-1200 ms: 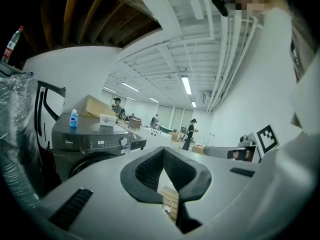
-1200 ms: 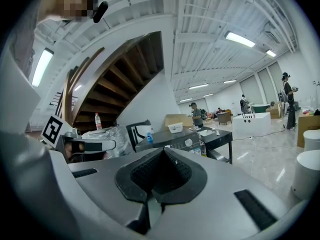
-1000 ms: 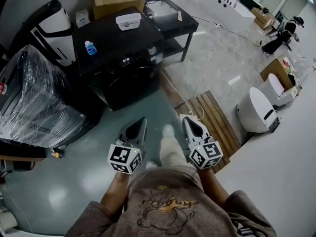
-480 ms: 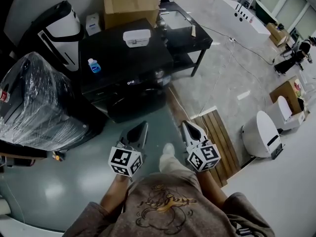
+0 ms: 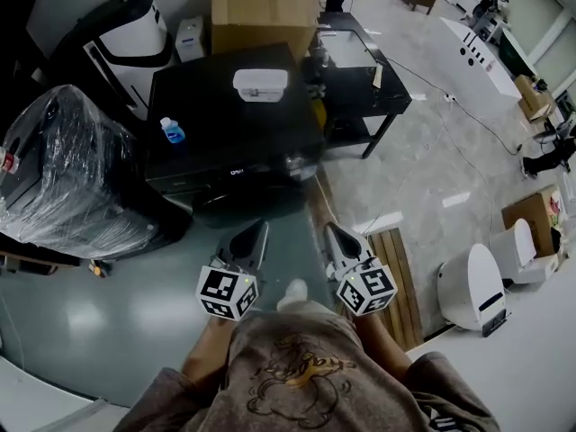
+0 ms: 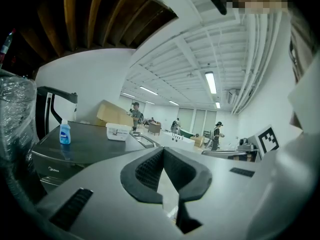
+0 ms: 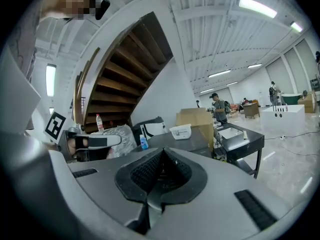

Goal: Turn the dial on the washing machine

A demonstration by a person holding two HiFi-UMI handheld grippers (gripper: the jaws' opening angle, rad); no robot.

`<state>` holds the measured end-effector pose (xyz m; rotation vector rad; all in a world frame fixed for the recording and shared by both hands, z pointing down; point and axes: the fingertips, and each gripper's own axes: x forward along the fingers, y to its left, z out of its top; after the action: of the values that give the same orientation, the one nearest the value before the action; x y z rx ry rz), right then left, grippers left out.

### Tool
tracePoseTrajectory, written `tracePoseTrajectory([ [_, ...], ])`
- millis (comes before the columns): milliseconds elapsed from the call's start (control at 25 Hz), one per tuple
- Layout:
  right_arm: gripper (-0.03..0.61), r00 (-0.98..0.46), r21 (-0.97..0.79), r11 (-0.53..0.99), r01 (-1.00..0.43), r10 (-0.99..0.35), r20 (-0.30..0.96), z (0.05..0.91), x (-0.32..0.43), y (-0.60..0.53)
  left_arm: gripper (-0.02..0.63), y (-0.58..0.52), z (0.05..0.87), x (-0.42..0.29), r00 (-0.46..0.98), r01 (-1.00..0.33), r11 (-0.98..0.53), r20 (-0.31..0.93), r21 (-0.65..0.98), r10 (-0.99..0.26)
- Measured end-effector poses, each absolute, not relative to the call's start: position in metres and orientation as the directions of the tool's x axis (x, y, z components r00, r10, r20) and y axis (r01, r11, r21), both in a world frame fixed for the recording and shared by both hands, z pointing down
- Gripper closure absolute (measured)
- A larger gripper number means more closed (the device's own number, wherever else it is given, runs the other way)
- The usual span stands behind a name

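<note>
The black washing machine [image 5: 229, 120] stands ahead of me, its front panel with a lit display [image 5: 236, 173] facing me. The dial [image 5: 292, 163] shows only as a blurred knob at the panel's right end. Both grippers are held side by side over the grey floor, short of the machine and touching nothing. My left gripper [image 5: 256, 233] points at the panel's middle, and its pads meet with nothing between them [image 6: 162, 151]. My right gripper [image 5: 332, 233] is also shut and empty [image 7: 162, 153]. In the left gripper view the machine [image 6: 75, 151] lies to the left.
A blue bottle [image 5: 172, 131] and a white box [image 5: 260, 85] sit on the machine's top. A plastic-wrapped bulk [image 5: 67, 174] stands left, a cardboard box [image 5: 264, 9] behind, a black table [image 5: 355, 61] right. A wooden pallet [image 5: 396, 273] and a white appliance [image 5: 471, 286] lie further right.
Both grippers have advanced toward the washing machine together with the person. The machine now sits closer and more central in the head view. Both stay shut.
</note>
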<state>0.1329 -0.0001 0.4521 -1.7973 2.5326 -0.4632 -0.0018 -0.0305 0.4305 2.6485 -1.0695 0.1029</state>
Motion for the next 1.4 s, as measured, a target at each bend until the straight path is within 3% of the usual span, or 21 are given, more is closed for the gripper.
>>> tracePoseTrajectory([
  [480, 0.577, -0.403, -0.246, 0.356, -0.901, -0.899, 0.173, 0.458, 0.145, -0.043, 0.614, -0.057, 0.432, 0.005, 0.667, -0.745, -0.633, 0.193, 0.212, -0.72],
  [1000, 0.574, -0.354, -0.225, 0.317, -0.922, -0.924, 0.148, 0.456, 0.14, -0.073, 0.614, -0.085, 0.432, 0.003, 0.708, -0.706, -0.674, 0.189, 0.217, -0.681],
  [1280, 0.38, -0.375, -0.233, 0.332, -0.914, -0.91, 0.178, 0.468, 0.127, -0.089, 0.614, -0.094, 0.44, -0.001, 0.714, -0.7, -0.676, 0.201, 0.23, -0.67],
  [1400, 0.337, -0.391, -0.24, 0.339, -0.91, -0.895, 0.216, 0.482, 0.119, -0.1, 0.614, -0.097, 0.443, -0.001, 0.718, -0.696, -0.679, 0.21, 0.234, -0.664],
])
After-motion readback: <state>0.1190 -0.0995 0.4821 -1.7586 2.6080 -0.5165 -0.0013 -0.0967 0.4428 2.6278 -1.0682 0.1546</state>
